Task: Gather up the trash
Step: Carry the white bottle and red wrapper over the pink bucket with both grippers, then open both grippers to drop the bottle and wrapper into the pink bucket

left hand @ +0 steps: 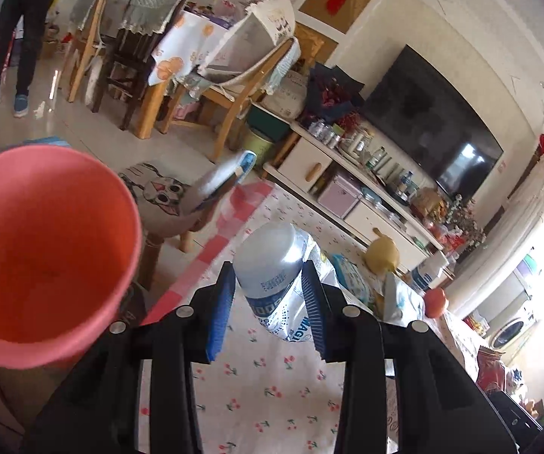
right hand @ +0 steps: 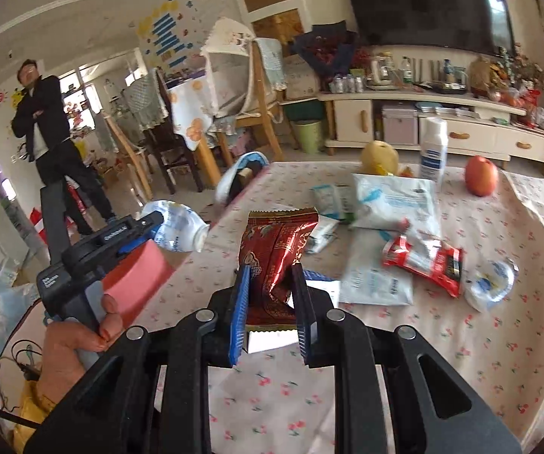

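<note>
My left gripper [left hand: 268, 276] is shut on a crushed clear plastic bottle [left hand: 272, 265] with a blue and white label, held in the air beside the open pink bin [left hand: 45, 249] at its left. The right wrist view also shows that bottle [right hand: 175, 230] in the left gripper over the pink bin [right hand: 139, 276] at the table's left edge. My right gripper [right hand: 272, 276] is shut on a dark red snack wrapper [right hand: 275, 249], just above the flowered tablecloth [right hand: 480, 340]. More wrappers lie ahead: a red and white packet [right hand: 423, 261], white pouches [right hand: 393, 200] and a crumpled clear wrapper [right hand: 491, 283].
On the table's far side stand a white bottle [right hand: 434, 147], an apple [right hand: 481, 176] and a yellow pear [right hand: 380, 157]. A stool with a cat cushion [left hand: 158, 196] stands beyond the bin. A person [right hand: 48, 140] stands at the left. Chairs, a TV cabinet and a green bin [right hand: 308, 134] line the back.
</note>
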`<state>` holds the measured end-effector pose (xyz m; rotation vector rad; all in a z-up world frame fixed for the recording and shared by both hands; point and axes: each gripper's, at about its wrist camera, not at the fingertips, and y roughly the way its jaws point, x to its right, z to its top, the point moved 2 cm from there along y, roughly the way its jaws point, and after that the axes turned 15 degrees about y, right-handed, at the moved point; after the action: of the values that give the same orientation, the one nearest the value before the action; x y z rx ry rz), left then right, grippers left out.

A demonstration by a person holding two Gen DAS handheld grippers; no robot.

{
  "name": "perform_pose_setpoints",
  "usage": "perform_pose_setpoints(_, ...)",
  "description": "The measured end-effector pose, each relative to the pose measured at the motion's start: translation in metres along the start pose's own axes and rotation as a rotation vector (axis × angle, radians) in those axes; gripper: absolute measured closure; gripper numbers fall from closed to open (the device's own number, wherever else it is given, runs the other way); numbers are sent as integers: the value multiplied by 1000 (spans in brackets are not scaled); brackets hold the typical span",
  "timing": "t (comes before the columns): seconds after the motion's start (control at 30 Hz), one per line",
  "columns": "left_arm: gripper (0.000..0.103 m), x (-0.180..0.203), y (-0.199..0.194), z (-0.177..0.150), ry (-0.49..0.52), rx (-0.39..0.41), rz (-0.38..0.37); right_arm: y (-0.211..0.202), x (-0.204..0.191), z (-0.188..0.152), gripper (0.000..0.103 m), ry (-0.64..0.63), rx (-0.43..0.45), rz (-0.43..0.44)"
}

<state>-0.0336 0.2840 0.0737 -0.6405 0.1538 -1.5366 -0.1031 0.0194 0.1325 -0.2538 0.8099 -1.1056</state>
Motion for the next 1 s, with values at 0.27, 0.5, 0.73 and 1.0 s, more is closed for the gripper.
perform_pose_setpoints(0.27, 65, -80, -16, 19, -83, 29, 272, 93, -99, -2, 79, -79, -134, 185)
perform_pose_setpoints(0.5, 65, -142, -16, 15, -221, -36, 431, 176, -164, -7, 79, -139, -245, 272)
perform_pose_setpoints(0.73, 65, -159, -18, 6, -264, -89, 516, 224, -196, -25, 78, -189, -326, 283)
perform_pose_setpoints(1.0, 36, -159, -19, 5, -258, -91, 559, 220, -177, -30, 32, -122, -274, 242)
